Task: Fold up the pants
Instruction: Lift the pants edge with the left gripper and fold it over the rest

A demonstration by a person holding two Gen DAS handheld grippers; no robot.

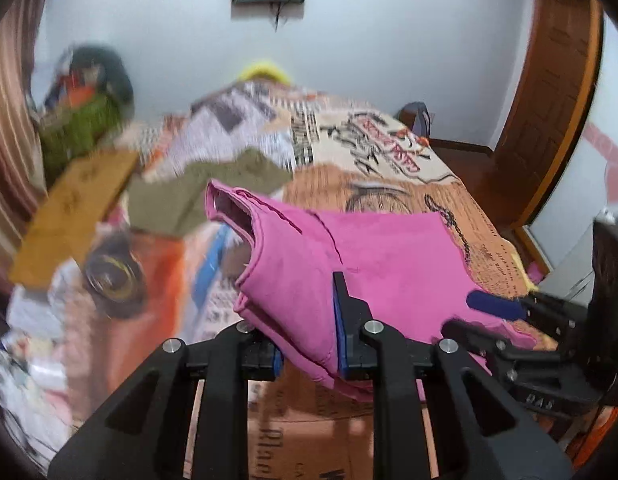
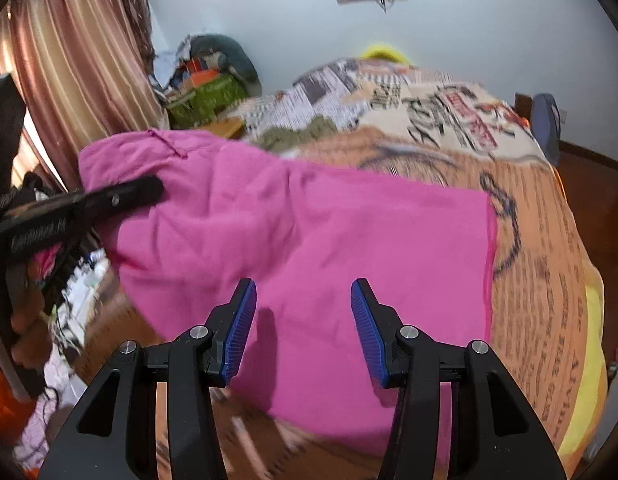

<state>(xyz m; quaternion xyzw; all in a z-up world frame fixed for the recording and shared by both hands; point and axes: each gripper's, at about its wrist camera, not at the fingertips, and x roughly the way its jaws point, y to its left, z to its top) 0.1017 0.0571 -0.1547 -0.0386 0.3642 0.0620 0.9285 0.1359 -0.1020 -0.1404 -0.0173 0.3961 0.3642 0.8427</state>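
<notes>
Fabric of the pink pants (image 1: 389, 248) fills the lower middle of both views, spread over a bed with a newspaper-print bedsheet (image 2: 541, 264). In the left wrist view the left gripper (image 1: 309, 344) is clamped on a bunched edge of the pants; the cloth hides the left finger, and only the right finger's black back and blue pad edge (image 1: 341, 320) show. The gathered end stands lifted off the sheet, its hem gaping open. The right gripper (image 2: 304, 324) hovers over the flat part of the pants, jaws standing moderately apart with nothing between the blue pads (image 2: 243, 328); whether the tips touch the cloth cannot be told. Motion blur smears the left side of the left view, where a wooden board (image 1: 75, 216) and an olive garment (image 1: 213, 184) show only vaguely.
</notes>
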